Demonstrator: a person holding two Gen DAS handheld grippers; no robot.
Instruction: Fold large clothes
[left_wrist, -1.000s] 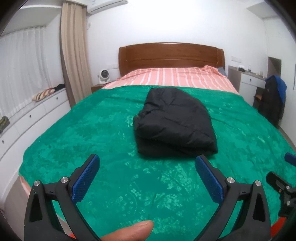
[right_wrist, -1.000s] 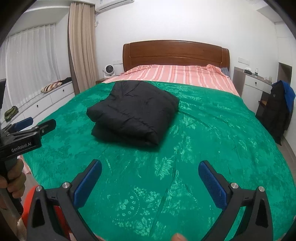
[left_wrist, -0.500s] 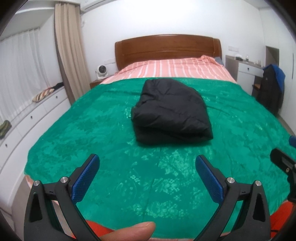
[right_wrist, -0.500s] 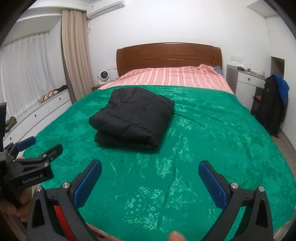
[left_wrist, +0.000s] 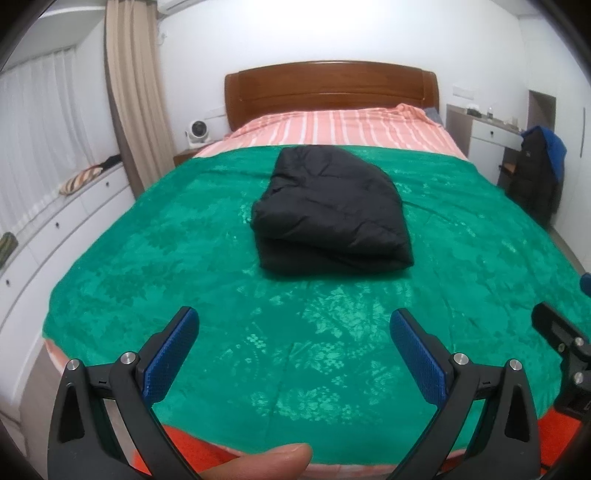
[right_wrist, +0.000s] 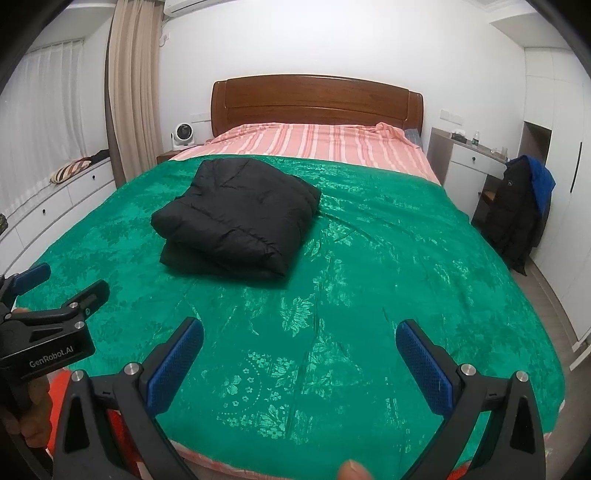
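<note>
on left gripper (right_wrist: 55, 295), "genrobot.ai"; folded black jacket (left_wrist: 332, 210) on green bedspread (left_wrist: 147, 258).

A matt, puffy black quilted jacket (left_wrist: 330, 210) is lying on a sheeny green patterned cloth bedspread (left_wrist: 184, 236); the wooden headboard (left_wrist: 330, 88) is gleaming glossy, and striped cotton-like sheet (left_wrist: 343, 127) is looking matt.

Black jacket (left_wrist: 332, 210), green floral bedspread (left_wrist: 147, 266), pink-striped sheet (left_wrist: 343, 127).

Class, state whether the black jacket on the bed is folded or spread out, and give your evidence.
Folded. The black jacket lies on the green bedspread as a compact bundle, with stacked layers visible at its near edge.
</note>
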